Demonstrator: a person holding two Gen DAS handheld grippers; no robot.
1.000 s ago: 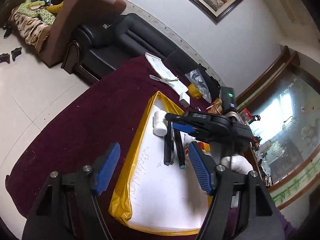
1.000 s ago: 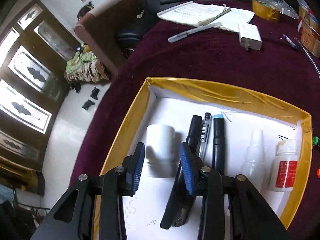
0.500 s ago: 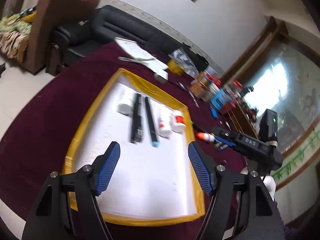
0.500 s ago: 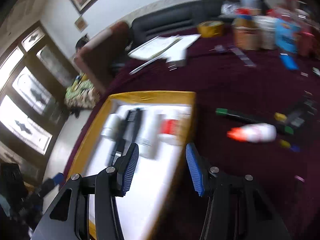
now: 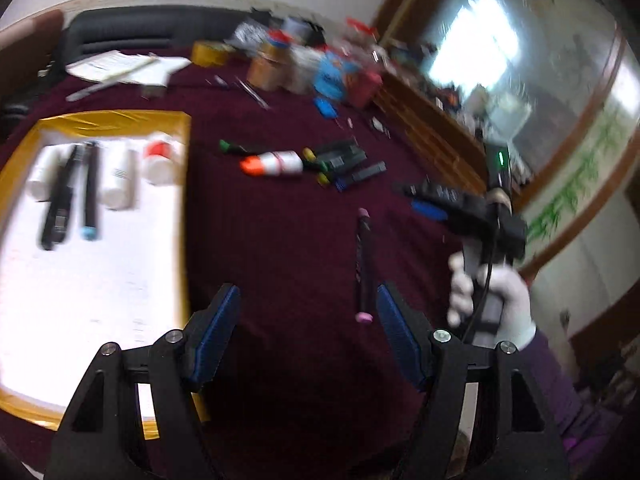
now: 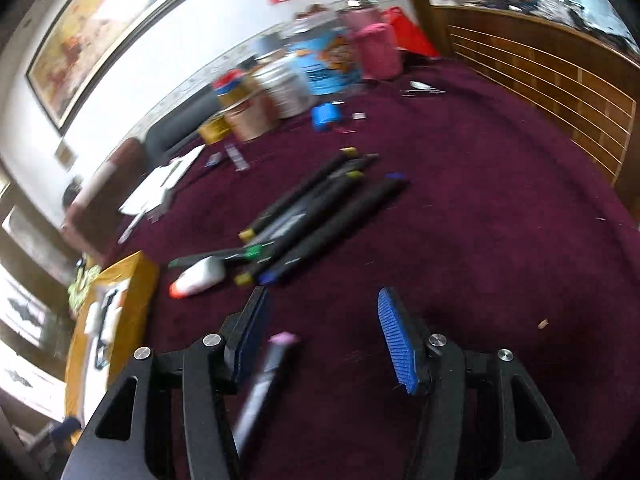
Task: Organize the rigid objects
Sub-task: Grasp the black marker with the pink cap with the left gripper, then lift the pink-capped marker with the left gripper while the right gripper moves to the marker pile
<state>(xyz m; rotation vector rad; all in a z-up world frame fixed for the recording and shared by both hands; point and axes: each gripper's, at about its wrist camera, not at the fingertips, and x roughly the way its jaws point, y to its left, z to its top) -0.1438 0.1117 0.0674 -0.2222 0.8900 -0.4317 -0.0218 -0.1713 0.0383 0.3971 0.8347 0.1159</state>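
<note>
The maroon table [image 5: 280,240] fills most of what I see. On its left sits the tray [image 5: 120,120], yellow-rimmed and white inside, with bottles [image 5: 160,158] and pens [image 5: 88,192] lying in a row at its far end. Right of the tray, apart from it, a heap of markers [image 6: 320,216] lies on the cloth with the glue bottle [image 6: 200,278] touching its near end. A pink-capped marker [image 5: 365,264] lies alone, just inside my left claw's [image 5: 308,336] right finger. That claw is spread wide and holds nothing. My right claw [image 6: 324,344] is wide too, empty, with the pink-capped marker close by its left finger.
</note>
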